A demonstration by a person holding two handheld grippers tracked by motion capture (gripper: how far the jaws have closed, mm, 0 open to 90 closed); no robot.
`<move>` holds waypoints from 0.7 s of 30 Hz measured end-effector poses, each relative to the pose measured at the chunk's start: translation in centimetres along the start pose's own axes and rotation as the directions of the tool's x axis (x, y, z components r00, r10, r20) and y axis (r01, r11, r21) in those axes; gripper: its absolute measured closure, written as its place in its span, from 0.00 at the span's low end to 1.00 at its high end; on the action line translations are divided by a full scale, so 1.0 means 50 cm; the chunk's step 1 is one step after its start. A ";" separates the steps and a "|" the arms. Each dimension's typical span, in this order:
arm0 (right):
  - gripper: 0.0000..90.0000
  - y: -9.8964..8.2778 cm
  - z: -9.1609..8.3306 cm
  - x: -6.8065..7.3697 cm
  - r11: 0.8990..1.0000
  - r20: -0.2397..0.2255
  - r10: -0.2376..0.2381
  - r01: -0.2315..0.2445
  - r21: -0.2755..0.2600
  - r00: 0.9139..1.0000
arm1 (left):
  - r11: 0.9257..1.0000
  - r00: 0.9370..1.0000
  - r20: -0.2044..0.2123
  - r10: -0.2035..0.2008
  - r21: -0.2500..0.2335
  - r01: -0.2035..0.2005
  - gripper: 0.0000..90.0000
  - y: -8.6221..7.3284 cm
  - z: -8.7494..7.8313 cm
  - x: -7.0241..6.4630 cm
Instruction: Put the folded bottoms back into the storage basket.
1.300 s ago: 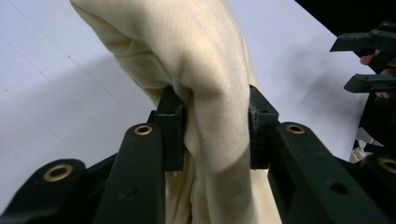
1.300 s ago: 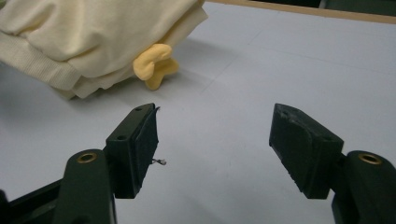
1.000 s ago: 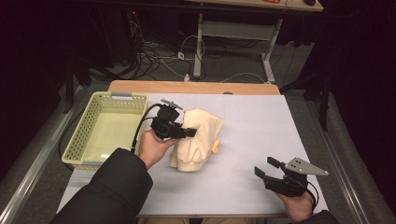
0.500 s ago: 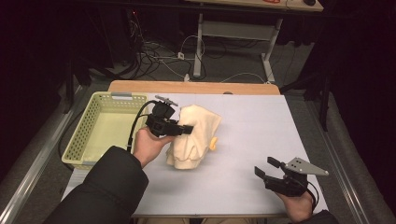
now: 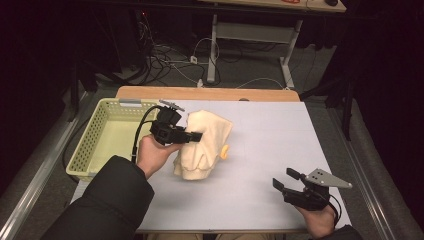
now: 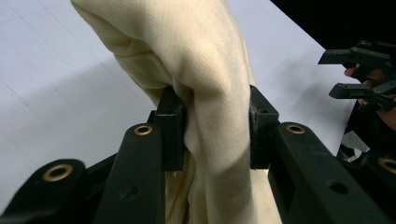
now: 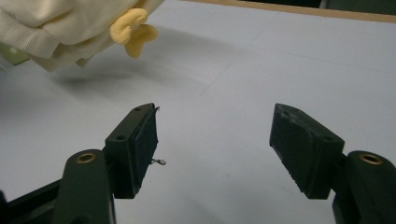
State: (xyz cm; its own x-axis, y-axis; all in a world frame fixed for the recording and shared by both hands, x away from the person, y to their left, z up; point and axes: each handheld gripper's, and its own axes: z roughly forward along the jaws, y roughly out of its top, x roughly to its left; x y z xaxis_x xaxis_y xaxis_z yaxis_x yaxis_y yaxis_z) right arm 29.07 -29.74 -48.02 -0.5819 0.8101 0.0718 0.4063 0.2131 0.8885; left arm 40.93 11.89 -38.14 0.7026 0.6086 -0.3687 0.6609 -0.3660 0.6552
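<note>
A cream cloth point(image 5: 206, 142) with a small yellow piece point(image 5: 224, 151) at its edge hangs bunched over the white table. My left gripper point(image 5: 196, 135) is shut on a thick fold of it, and its lower end trails near the table. In the left gripper view, both pads squeeze the cloth point(image 6: 205, 56) in the left gripper point(image 6: 215, 126). My right gripper point(image 5: 286, 178) rests near the front right of the table, open with nothing between its jaws. The right gripper view shows the right gripper point(image 7: 215, 140) gaping over bare table, the cloth point(image 7: 60, 23) and yellow piece point(image 7: 133, 28) farther off.
A pale yellow-green plastic basket point(image 5: 95, 135) stands at the table's left edge, next to the left hand. The white table sheet point(image 5: 280, 135) stretches between the cloth and the right gripper. A wooden table edge point(image 5: 210, 93) runs along the back, with cables on the floor beyond.
The left gripper, still shut on the cloth, has drifted slightly left toward the basket, carrying the cloth with it. The right gripper has stayed put.
</note>
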 end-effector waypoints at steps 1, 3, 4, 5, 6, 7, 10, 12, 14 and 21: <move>0.36 0.000 0.000 0.000 1.000 0.000 0.000 0.000 0.000 1.000 | 1.000 1.000 0.000 0.000 0.000 0.000 0.71 0.000 0.000 0.000; 0.36 0.000 0.000 0.000 1.000 0.000 -0.001 0.001 -0.001 1.000 | 1.000 1.000 0.001 0.002 0.002 -0.002 0.71 -0.001 -0.002 0.000; 0.36 0.000 0.000 0.000 1.000 0.000 0.001 -0.001 0.000 1.000 | 1.000 1.000 0.001 0.002 0.002 -0.002 0.71 -0.001 -0.002 0.000; 0.36 0.000 0.000 0.000 1.000 -0.001 0.000 0.000 -0.001 1.000 | 1.000 1.000 0.001 0.001 0.002 -0.001 0.71 -0.001 -0.003 0.001; 0.36 0.000 0.000 0.000 1.000 -0.001 0.000 0.000 -0.001 1.000 | 1.000 1.000 0.001 0.001 0.001 -0.001 0.71 -0.001 -0.003 0.001; 0.36 0.000 0.000 -0.001 1.000 -0.001 0.000 0.000 0.000 1.000 | 1.000 1.000 0.001 0.000 0.000 0.000 0.71 -0.001 -0.004 0.001; 0.36 0.000 0.000 0.000 1.000 -0.001 0.000 0.000 -0.001 1.000 | 1.000 1.000 0.003 -0.004 -0.003 0.004 0.71 -0.002 -0.007 0.003; 0.36 0.000 0.000 0.000 1.000 -0.001 -0.001 0.001 -0.001 1.000 | 1.000 1.000 0.004 -0.003 -0.006 0.003 0.71 -0.002 -0.008 0.003; 0.36 0.000 0.000 -0.001 1.000 -0.001 0.000 0.000 -0.001 1.000 | 1.000 1.000 0.005 -0.004 -0.008 0.004 0.71 -0.002 -0.012 0.004; 0.36 0.000 0.000 0.000 1.000 0.000 -0.001 0.001 0.001 1.000 | 1.000 1.000 0.000 -0.003 -0.009 0.003 0.71 -0.005 -0.024 0.007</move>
State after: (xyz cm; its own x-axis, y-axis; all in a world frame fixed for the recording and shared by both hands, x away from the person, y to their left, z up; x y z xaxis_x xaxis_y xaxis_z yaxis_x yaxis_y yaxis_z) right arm 29.07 -29.76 -48.03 -0.5824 0.8098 0.0712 0.4063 0.2140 0.8883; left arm 40.70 13.03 -37.66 0.7002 0.6101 -0.3708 0.6610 -0.3577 0.6597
